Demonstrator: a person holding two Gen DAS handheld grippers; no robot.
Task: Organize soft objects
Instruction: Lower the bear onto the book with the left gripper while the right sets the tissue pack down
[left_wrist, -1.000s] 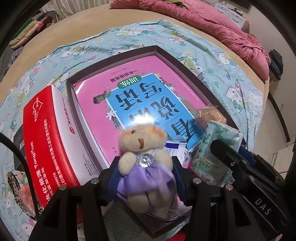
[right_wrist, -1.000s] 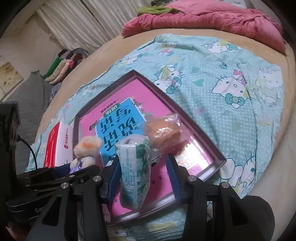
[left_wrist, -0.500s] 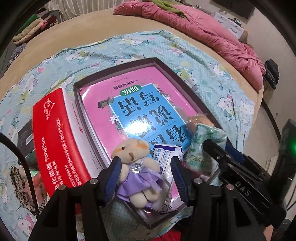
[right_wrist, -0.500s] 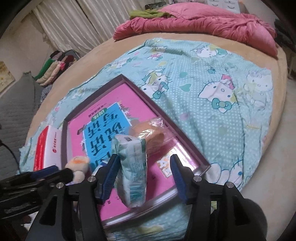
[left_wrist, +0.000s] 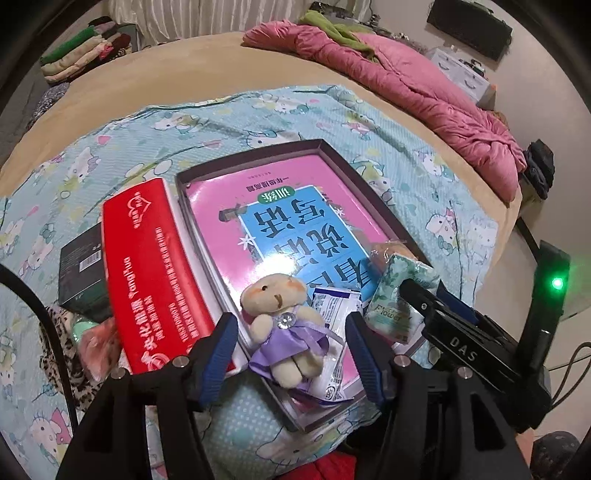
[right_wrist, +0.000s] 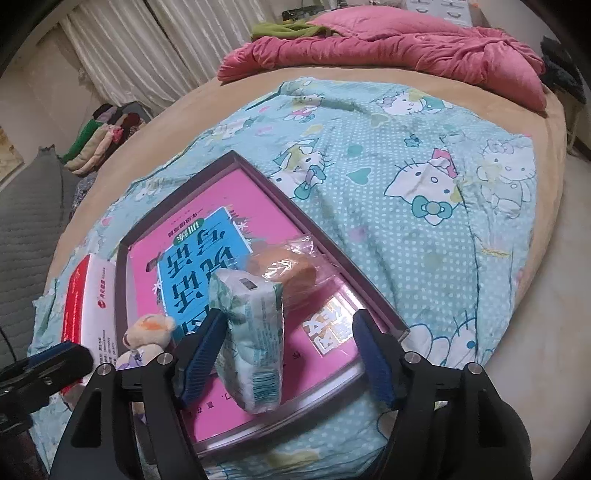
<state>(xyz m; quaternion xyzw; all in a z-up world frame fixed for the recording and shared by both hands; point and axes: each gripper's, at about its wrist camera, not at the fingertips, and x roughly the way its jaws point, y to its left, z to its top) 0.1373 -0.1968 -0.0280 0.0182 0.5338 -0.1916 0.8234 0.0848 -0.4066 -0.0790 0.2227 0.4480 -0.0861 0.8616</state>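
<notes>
Both released: left claw (left_wrist: 290, 341) wide around teddy bear (left_wrist: 282, 319), right claw (right_wrist: 286, 349) wide around tissue pack (right_wrist: 251, 332), both parked in tray (right_wrist: 369, 295) for grouping.

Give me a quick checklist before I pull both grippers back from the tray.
1. Left gripper open, fingers apart from the teddy bear: ok.
2. Teddy bear lying in the tray, on the white sachet: ok.
3. Right gripper open: ok.
4. Tissue pack free of the right fingers: not ok, it appears to touch the left finger.
5. Tissue pack settled in the tray: cannot tell, it stands on end and may tip.
6. Wrapped bun inside the tray: ok.
</notes>
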